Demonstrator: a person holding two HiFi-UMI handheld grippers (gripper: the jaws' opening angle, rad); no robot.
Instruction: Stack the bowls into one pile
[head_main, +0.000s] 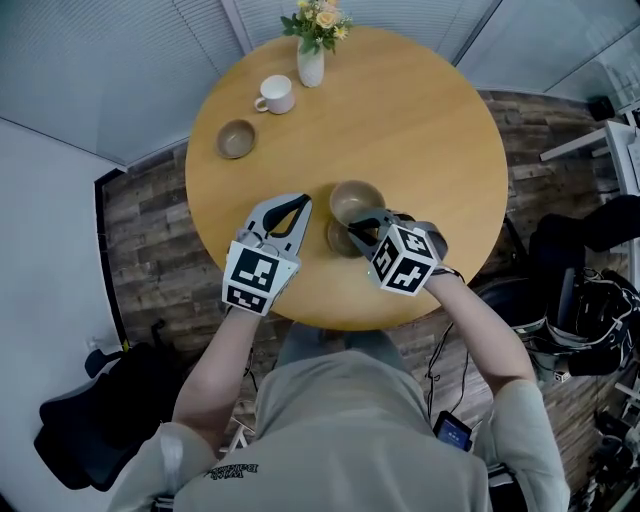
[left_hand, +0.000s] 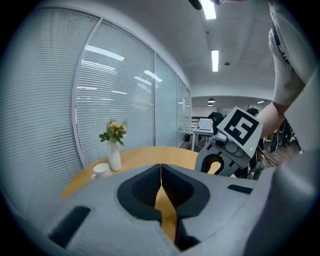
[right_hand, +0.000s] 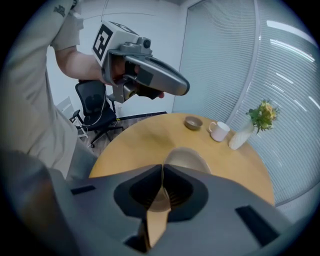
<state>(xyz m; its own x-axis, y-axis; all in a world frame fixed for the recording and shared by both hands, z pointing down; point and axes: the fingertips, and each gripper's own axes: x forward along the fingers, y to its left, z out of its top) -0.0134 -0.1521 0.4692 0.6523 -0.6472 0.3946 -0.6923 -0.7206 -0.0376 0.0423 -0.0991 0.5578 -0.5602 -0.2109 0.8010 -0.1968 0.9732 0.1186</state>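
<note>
Only right gripper view shows claw (right_hand: 162, 168) pinching bowl (right_hand: 188, 160).

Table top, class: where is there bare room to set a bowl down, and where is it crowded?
Bare: the right half of the table, from the vase round to the right gripper; and the middle, between the small bowl and the held bowl. Crowded: the far-left arc of vase, mug and small bowl, and the near edge, with the left gripper and right gripper.
</note>
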